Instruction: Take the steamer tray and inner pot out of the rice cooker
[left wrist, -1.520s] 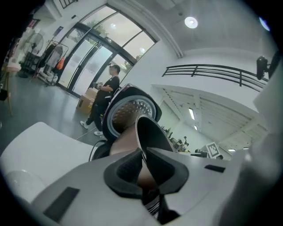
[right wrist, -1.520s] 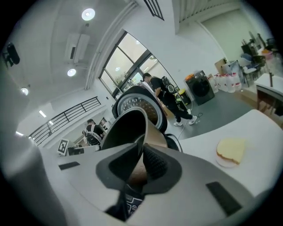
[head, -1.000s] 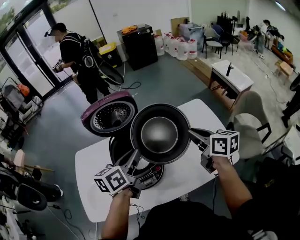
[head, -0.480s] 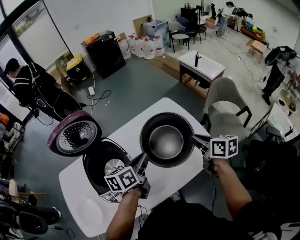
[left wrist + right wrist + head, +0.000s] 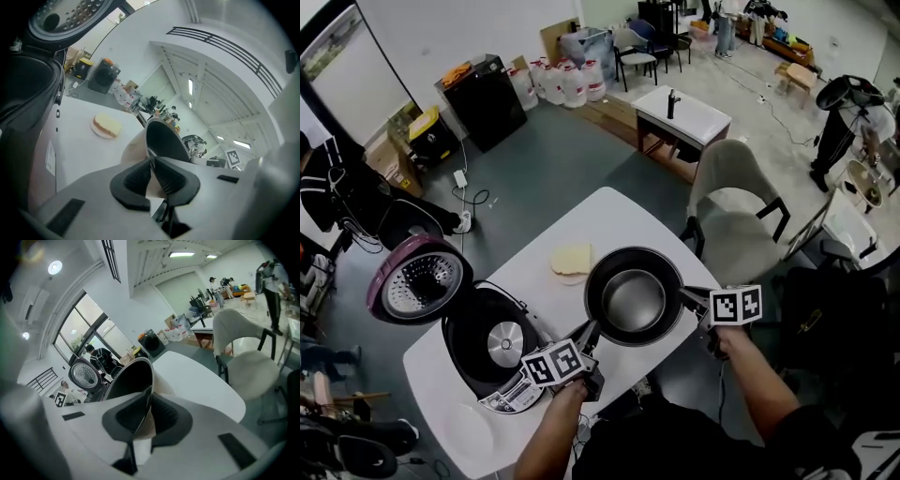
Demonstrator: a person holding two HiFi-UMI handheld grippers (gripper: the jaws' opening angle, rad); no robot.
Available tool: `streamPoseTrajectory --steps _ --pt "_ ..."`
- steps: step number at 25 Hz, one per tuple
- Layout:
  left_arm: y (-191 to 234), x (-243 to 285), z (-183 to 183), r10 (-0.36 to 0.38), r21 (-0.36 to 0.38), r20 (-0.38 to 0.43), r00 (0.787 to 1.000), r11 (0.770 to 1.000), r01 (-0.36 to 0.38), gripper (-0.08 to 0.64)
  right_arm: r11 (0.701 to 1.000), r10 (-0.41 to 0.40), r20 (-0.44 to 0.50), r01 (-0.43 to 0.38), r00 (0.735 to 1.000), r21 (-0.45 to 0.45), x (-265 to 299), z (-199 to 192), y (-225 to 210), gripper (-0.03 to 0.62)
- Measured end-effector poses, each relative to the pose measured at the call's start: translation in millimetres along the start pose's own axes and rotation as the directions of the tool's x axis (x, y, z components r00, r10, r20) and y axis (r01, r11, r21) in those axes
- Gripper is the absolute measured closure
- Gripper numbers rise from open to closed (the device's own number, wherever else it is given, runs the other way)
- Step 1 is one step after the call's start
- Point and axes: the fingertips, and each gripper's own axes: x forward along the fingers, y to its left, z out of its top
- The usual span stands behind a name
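The dark inner pot (image 5: 634,296) hangs over the right part of the white table (image 5: 628,225), held at opposite sides of its rim. My left gripper (image 5: 589,330) is shut on the near-left rim and my right gripper (image 5: 686,298) on the right rim. The left gripper view shows the pads (image 5: 140,176) clamped on the pot (image 5: 164,138) wall. In the right gripper view the pads (image 5: 161,416) pinch the pot (image 5: 129,378) the same way. The rice cooker (image 5: 492,342) stands at the table's left, its purple lid (image 5: 417,289) swung up and its cavity holding no pot.
A pale yellow slab on a small white dish (image 5: 571,261) lies on the table just left of the pot. A white round dish (image 5: 478,422) sits at the near-left corner. A beige chair (image 5: 727,202) stands off the table's right side. A person (image 5: 328,202) is at far left.
The pot has travelled from above the open cooker to the right and downward, with both grippers still shut on its rim. The cooker's bare cavity now shows.
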Motion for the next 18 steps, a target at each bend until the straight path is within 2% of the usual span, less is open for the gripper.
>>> streamPoseTrajectory --steps 7,11,15,16,17,18 --pt "29 15 -25 0.065 -0.041 -0.050 0.997 0.997 -0.067 0.528 0.999 -0.029 -0.069 0.031 0.997 0.030 20 -25 -21 0.560" --pt "33 26 -30 0.082 -0.049 -0.048 0.995 0.995 -0.085 0.523 0.998 -0.035 -0.083 0.038 0.996 0.039 27 -27 -35 0.558" --pt "34 28 -25 0.117 0.001 -0.030 0.993 0.993 -0.117 0.506 0.998 -0.049 -0.044 0.050 0.998 0.030 32 -26 -35 0.554" --pt "34 29 -25 0.130 0.023 -0.027 0.991 0.991 -0.129 0.493 0.998 -0.065 -0.040 0.065 0.997 0.002 32 -27 -36 0.552" --pt "31 28 -24 0.137 0.045 -0.018 0.990 0.990 -0.137 0.447 0.996 -0.089 -0.033 0.088 0.995 -0.032 31 -28 -37 0.520" --pt "26 25 -21 0.139 0.070 0.000 0.990 0.988 -0.139 0.366 0.991 -0.119 -0.018 0.118 0.993 -0.068 27 -26 -39 0.465"
